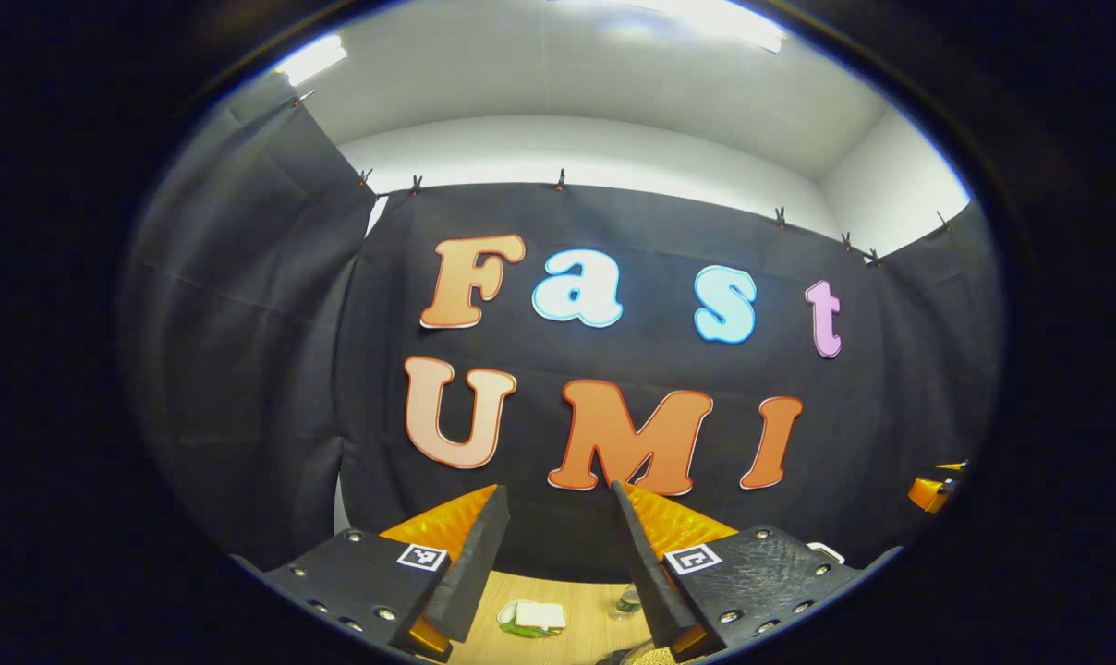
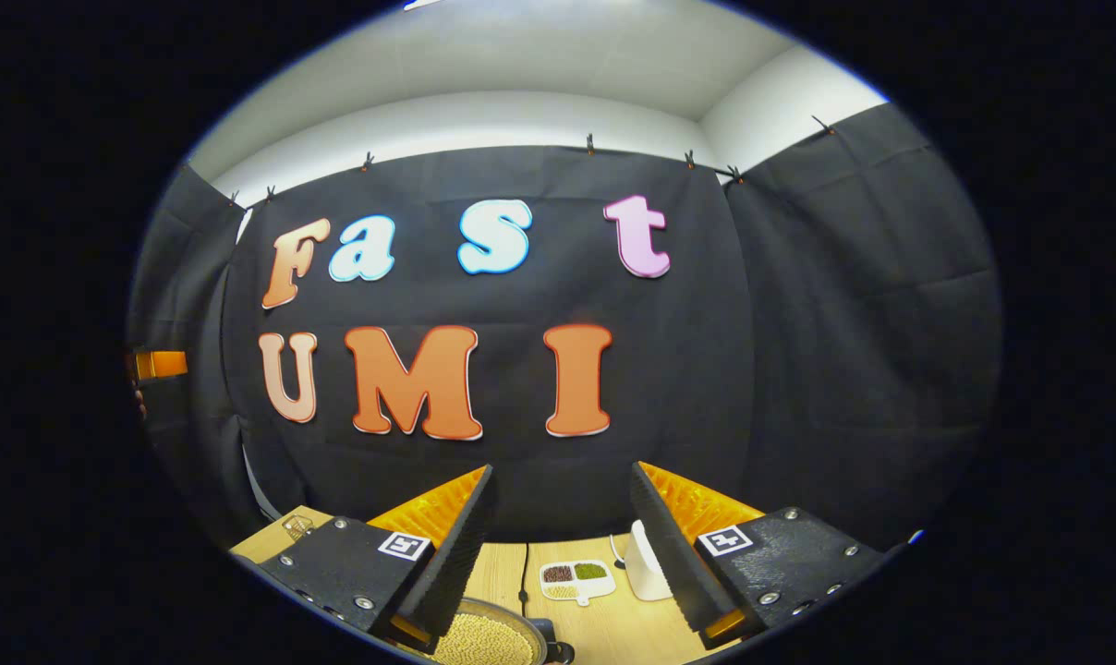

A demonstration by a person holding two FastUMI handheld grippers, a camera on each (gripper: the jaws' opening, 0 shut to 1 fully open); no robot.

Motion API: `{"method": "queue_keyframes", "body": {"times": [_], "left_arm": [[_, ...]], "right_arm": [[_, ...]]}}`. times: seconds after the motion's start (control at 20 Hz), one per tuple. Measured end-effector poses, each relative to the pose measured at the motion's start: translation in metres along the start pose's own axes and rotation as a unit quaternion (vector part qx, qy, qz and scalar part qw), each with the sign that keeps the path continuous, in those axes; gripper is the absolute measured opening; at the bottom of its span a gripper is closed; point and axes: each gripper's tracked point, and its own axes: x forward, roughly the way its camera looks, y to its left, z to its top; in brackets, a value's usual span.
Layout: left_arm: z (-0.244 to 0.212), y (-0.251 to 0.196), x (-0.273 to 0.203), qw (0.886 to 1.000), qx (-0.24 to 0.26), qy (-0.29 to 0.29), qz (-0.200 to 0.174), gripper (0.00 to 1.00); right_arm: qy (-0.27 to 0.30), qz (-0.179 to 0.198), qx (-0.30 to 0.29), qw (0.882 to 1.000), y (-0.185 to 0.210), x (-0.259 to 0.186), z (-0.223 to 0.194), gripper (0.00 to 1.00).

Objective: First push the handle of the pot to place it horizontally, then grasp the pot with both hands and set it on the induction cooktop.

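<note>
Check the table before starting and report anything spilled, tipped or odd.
Nothing stands out. The pot sits upright with its beans inside, none seen scattered on the table. The divided dish lies flat, sorted. Both grippers hover open above the wood.

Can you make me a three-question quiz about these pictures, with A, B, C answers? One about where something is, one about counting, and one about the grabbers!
1. Where is the pot of yellow beans in the right gripper view?
A. On the table, low, by the left finger
B. Hanging on the wall
C. On the ceiling

2. How many sections of beans show in the small white tray?
A. One
B. Three
C. Six

3. How does the right gripper stand?
A. Shut on the pot
B. Open, holding nothing
C. Shut on the tray

Answers: 1 A, it sits on the wooden table. 2 B, dark, green and pale heaps show. 3 B, a wide gap lies between its fingers.
</note>
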Motion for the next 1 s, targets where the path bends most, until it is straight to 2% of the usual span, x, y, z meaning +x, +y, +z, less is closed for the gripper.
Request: {"method": "queue_keyframes", "body": {"times": [0.05,0.1,0.3,0.35,0.4,0.45,0.5,0.6,0.65,0.8,1.0], "left_arm": [[0.016,0.001,-0.001,1.0,0.013,-0.016,0.0,0.69],[0.027,-0.001,-0.004,0.999,0.026,-0.028,0.0,0.69],[0.061,-0.006,-0.021,0.997,0.054,-0.062,0.003,0.7],[0.064,-0.004,-0.023,0.996,0.057,-0.066,0.006,0.69],[0.062,-0.007,-0.023,0.996,0.056,-0.064,0.002,0.69],[0.059,-0.009,-0.024,0.997,0.049,-0.06,-0.003,0.69],[0.058,-0.011,-0.026,0.997,0.041,-0.057,-0.008,0.7],[0.053,-0.006,-0.027,0.998,0.033,-0.054,-0.001,0.71],[0.052,-0.003,-0.027,0.998,0.03,-0.053,0.002,0.71],[0.043,0.006,-0.033,0.999,0.026,-0.04,0.02,0.71],[0.038,0.015,-0.048,0.998,0.03,-0.035,0.052,0.7]], "right_arm": [[-0.009,0.002,-0.006,1.0,0.002,-0.001,0.011,0.85],[-0.015,0.004,-0.011,1.0,0.005,-0.002,0.019,0.9],[-0.056,0.013,-0.028,0.998,0.017,-0.007,0.058,0.91],[-0.068,0.015,-0.034,0.997,0.019,-0.007,0.063,0.87],[-0.076,0.017,-0.037,0.996,0.021,-0.009,0.068,0.92],[-0.081,0.021,-0.037,0.996,0.025,-0.01,0.071,0.92],[-0.082,0.025,-0.037,0.996,0.028,-0.011,0.07,0.89],[-0.083,0.035,-0.039,0.995,0.033,-0.011,0.066,0.89],[-0.084,0.04,-0.039,0.995,0.035,-0.011,0.065,0.94],[-0.084,0.061,-0.026,0.994,0.043,-0.01,0.062,0.97],[-0.079,0.084,-0.019,0.993,0.042,-0.006,0.053,0.95]]}}
